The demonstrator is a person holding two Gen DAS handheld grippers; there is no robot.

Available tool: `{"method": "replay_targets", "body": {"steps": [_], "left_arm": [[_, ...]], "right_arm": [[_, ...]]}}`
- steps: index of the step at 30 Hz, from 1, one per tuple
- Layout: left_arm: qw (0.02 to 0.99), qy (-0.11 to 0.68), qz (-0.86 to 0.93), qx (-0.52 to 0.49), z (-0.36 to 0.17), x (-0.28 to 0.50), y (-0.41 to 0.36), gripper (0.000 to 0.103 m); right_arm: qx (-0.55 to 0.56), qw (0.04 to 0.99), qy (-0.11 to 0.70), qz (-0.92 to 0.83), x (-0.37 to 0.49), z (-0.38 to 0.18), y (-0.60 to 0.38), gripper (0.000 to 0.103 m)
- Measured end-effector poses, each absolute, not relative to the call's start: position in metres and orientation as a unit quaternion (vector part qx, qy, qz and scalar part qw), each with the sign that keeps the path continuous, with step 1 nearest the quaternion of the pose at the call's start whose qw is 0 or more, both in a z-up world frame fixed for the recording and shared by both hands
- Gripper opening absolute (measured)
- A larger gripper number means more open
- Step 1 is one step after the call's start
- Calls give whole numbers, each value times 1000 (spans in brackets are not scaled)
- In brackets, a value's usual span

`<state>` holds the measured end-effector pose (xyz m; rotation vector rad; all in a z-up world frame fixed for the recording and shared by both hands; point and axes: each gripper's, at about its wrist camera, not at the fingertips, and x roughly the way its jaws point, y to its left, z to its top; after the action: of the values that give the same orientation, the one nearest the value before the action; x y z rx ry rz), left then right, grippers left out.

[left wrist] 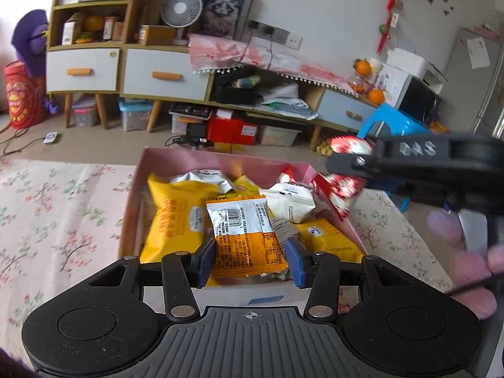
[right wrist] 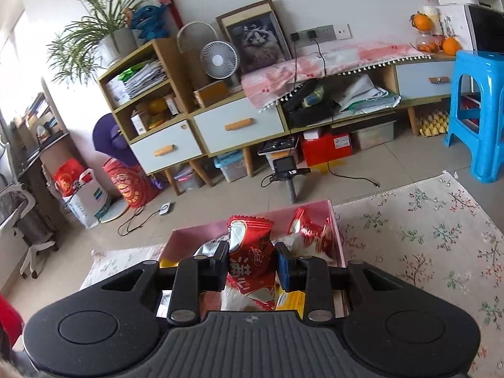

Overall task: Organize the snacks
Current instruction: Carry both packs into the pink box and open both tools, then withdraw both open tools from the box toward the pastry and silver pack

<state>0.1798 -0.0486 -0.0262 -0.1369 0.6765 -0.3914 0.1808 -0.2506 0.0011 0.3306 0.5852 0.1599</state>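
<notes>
Right gripper [right wrist: 251, 266], jaws pinching a red snack packet [right wrist: 252, 261], hangs above the pink box [left wrist: 138, 186] at its 2 o'clock corner. Left gripper [left wrist: 251, 260], jaws spread, straddles an orange packet [left wrist: 245, 236]. Released here, the red packet may catch the rim and fall outside.

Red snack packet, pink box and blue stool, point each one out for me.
red snack packet [right wrist: 250, 252], right wrist view, middle of the wrapper between the fingers.
pink box [left wrist: 138, 195], left wrist view, its left wall.
blue stool [right wrist: 480, 100], right wrist view, its front face below the seat.
</notes>
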Motion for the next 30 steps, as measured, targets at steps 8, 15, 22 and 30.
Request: {"method": "replay_targets", "body": {"steps": [8, 15, 22, 30], "left_arm": [[921, 343, -180, -49, -39, 194, -57, 45], [921, 342, -182, -47, -45, 196, -57, 47], [918, 333, -206, -53, -41, 186, -56, 72], [916, 331, -221, -58, -28, 167, -47, 84]], "right_arm": [[165, 936, 301, 75, 207, -8, -246, 21], [158, 934, 312, 75, 214, -15, -240, 22], [156, 933, 314, 83, 209, -8, -238, 43], [162, 935, 308, 74, 190, 5, -250, 60]]}}
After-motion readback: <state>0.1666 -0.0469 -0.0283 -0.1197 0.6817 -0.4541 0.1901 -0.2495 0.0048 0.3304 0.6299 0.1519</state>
